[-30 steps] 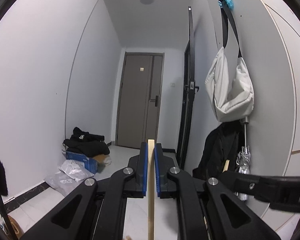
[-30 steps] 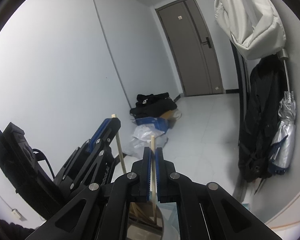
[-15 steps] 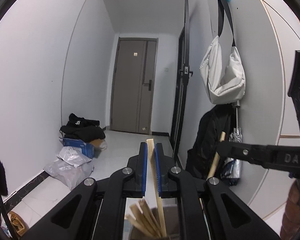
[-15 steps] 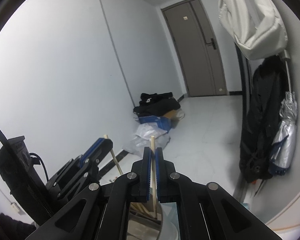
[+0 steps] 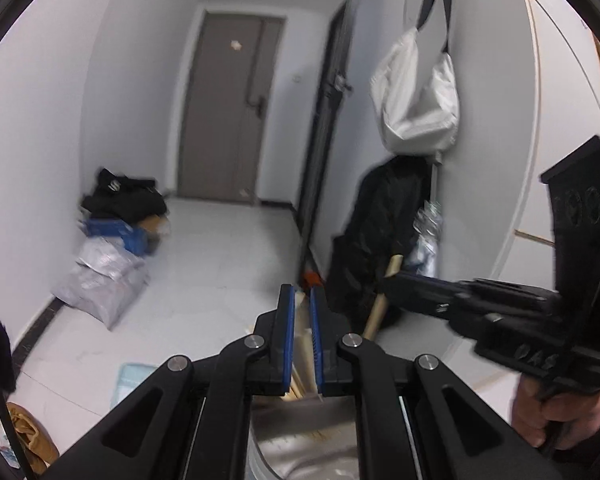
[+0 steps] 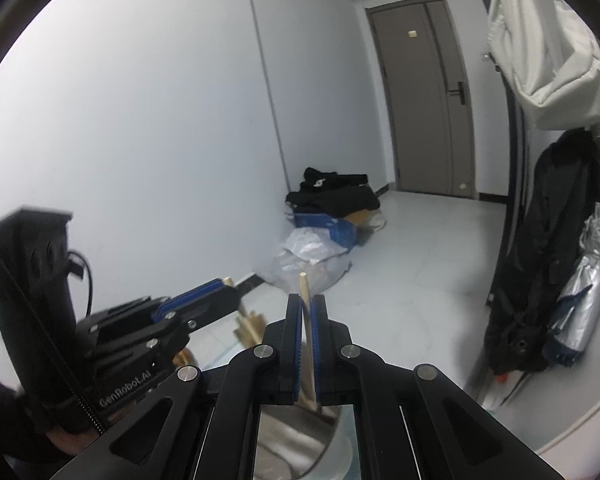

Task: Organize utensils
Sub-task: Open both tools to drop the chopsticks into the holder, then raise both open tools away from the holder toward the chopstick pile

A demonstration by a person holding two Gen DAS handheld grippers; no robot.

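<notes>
Left wrist view: the left claw (image 5: 300,312) is clamped on a wooden chopstick (image 5: 305,344) above a metal holder (image 5: 300,456) of chopsticks. The right claw (image 6: 306,312) pinches another chopstick (image 6: 305,288) over the same holder.

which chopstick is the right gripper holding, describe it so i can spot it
Find the metal cup at the bottom of the right wrist view, with wooden chopsticks standing in it. The one you want rises between the blue pads of the right gripper, its tip poking above them, apart from the bunch.
</notes>
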